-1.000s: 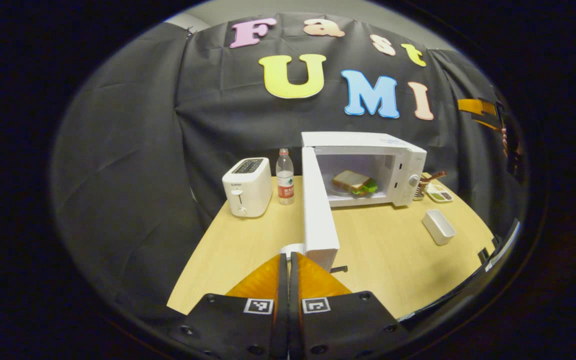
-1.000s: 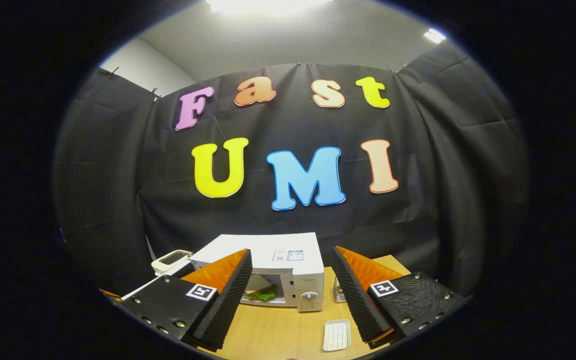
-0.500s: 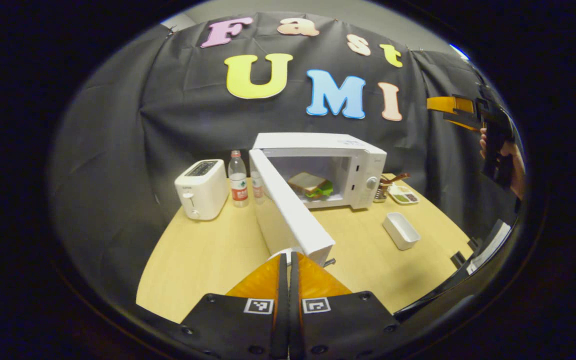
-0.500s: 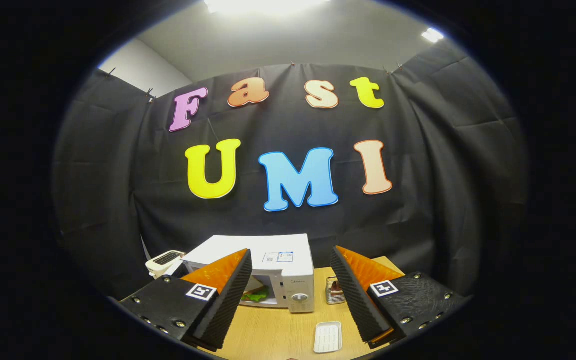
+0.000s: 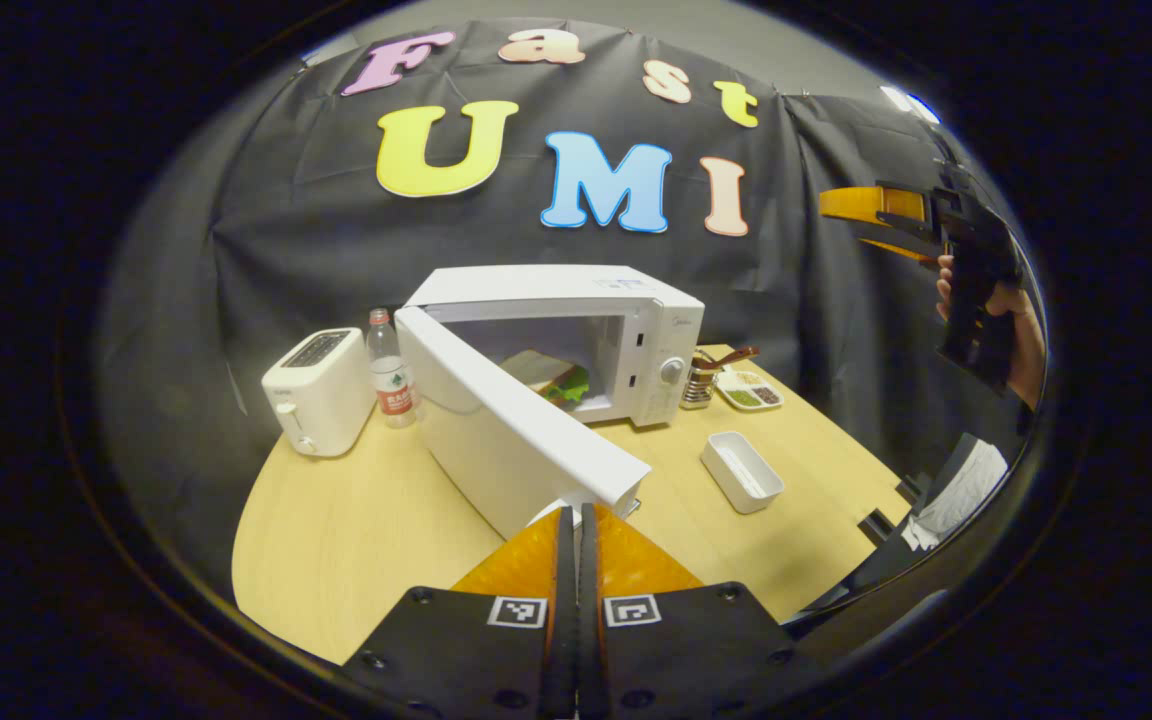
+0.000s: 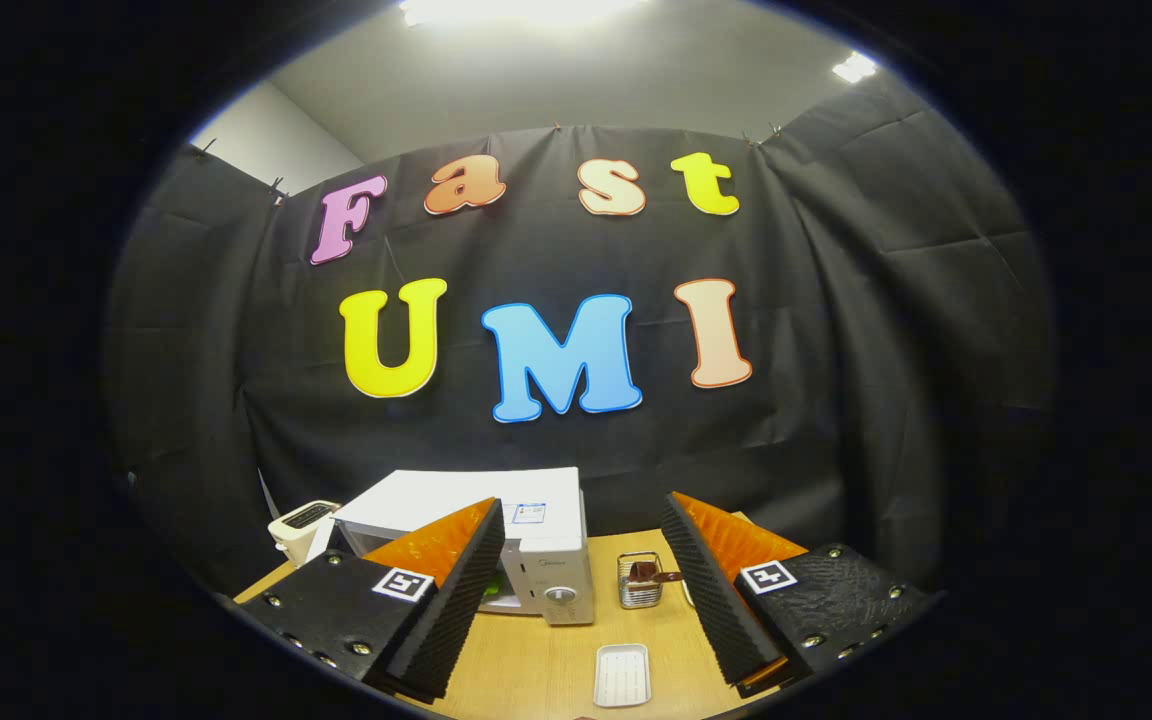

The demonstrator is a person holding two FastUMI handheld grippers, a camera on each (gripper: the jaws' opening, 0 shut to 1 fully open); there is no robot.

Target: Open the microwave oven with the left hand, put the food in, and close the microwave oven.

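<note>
Left gripper view: left tongs [image 5: 577, 520] pressed together with no gap, tips right at the free edge of the microwave door [image 5: 511, 425], contact not clear. Door half open, swung out from its hinge on the far left. Just beyond, white microwave [image 5: 626, 300] with the sandwich [image 5: 548, 376] inside on the cavity floor. Left of the tongs and farther off, water bottle [image 5: 391, 372] and white toaster [image 5: 316, 390] on the wooden worktop [image 5: 356, 530]. Right of the tongs, a white rectangular dish [image 5: 742, 472]; past it a small sectioned tray [image 5: 751, 390] and a wire holder [image 5: 701, 382]. High at far right, a hand [image 5: 1006, 320] with the other tongs.

Right gripper view: right tongs [image 6: 581, 585] spread wide, empty, raised above the worktop [image 6: 556, 670]. Between the fingers, microwave [image 6: 536, 530], holder [image 6: 641, 582], dish [image 6: 622, 675]; toaster [image 6: 304, 525] far left.
</note>
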